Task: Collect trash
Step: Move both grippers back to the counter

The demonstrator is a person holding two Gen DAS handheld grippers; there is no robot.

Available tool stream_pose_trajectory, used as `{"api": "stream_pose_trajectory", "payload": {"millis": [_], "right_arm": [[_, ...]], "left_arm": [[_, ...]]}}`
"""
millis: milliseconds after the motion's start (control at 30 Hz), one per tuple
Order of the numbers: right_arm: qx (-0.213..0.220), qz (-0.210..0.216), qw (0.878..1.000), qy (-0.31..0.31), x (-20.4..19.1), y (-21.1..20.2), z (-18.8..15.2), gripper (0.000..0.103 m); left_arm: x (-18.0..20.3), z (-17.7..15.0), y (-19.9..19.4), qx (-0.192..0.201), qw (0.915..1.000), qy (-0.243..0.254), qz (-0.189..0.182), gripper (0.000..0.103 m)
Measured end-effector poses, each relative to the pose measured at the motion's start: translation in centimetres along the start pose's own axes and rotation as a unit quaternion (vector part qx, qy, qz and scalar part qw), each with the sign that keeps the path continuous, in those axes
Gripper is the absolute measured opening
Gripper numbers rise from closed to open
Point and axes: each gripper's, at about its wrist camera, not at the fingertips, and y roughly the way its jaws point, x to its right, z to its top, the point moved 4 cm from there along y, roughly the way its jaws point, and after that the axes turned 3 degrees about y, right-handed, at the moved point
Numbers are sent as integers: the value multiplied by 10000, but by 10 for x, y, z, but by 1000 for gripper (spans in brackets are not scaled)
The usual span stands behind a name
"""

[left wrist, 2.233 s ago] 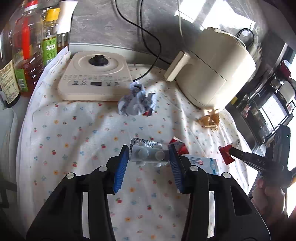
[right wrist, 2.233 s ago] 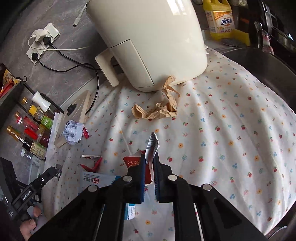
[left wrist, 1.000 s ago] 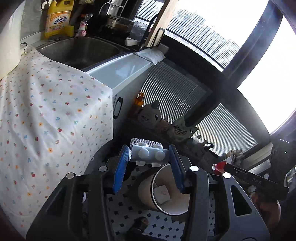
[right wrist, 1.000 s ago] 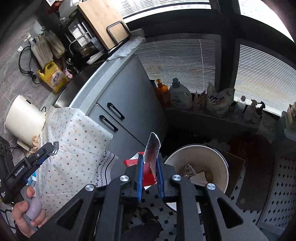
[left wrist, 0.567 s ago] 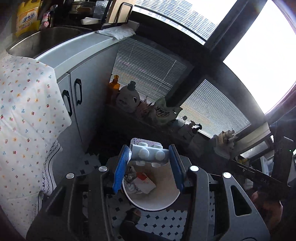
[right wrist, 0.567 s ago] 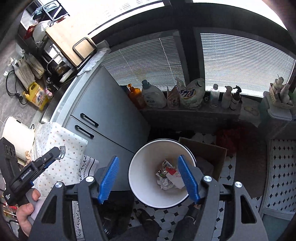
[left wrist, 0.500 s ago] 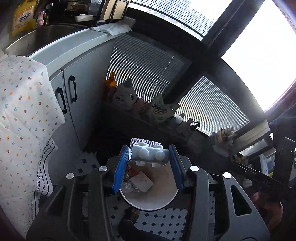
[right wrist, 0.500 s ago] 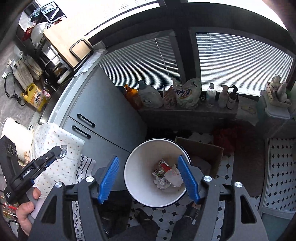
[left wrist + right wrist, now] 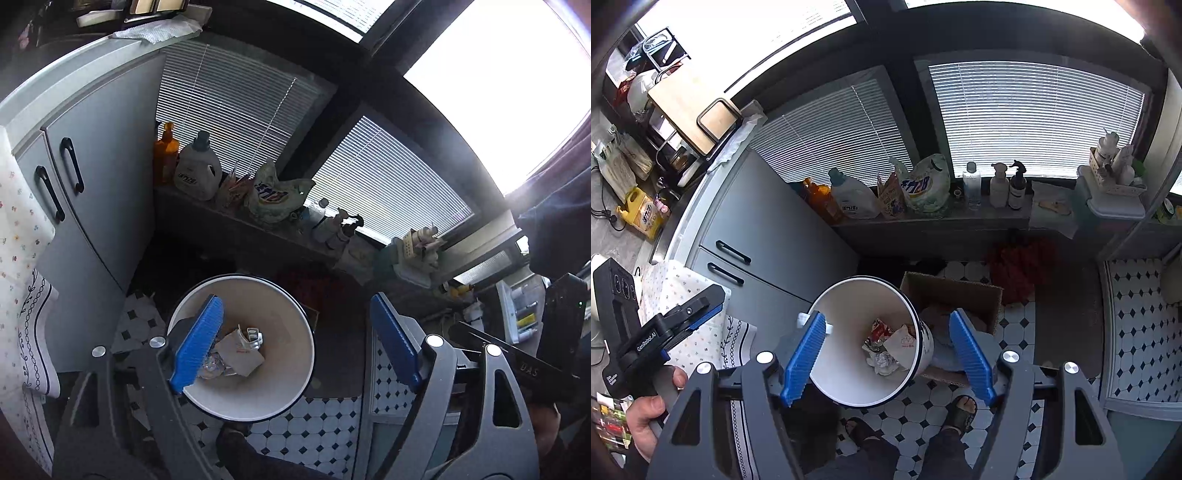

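Presently, left wrist view: my left hand-held gripper (image 9: 295,343) spread wide, nothing between its pads; white bin (image 9: 295,398) directly below, trash (image 9: 240,350) at its bottom.
Right wrist view: right hand-held gripper (image 9: 886,356) likewise spread, empty, over the same bin (image 9: 827,325); the flowered surface (image 9: 670,284) lies left, nearer my left hand (image 9: 650,410).

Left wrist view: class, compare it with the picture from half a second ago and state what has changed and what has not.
The left gripper has opened its jaws and let go of the blister pack, which now lies in the white bin among the other trash. The right gripper stayed open and empty above the bin.
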Motion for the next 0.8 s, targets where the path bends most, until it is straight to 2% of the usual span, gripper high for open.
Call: {"api": "stream_pose_trajectory", "payload": {"millis": [100, 200, 400, 600, 800], "right_arm": [[-23, 75, 9999, -121, -13, 4, 0, 73], [12, 112, 9994, -314, -37, 9, 3, 84], [30, 455, 9957, -812, -104, 17, 5, 94], [-87, 864, 9878, -1294, -181, 28, -4, 95], [-230, 1270, 9734, -1894, -262, 34, -23, 95]], "left_arm": [[-13, 2, -13, 129, 9997, -150, 116, 87], [-33, 5, -35, 293, 9986, -266, 353, 91], [-86, 1, -94, 702, 9917, -688, 829, 96], [-138, -14, -157, 1131, 9783, -1147, 1304, 97], [-187, -36, -220, 1586, 9590, -1661, 1661, 97]]}}
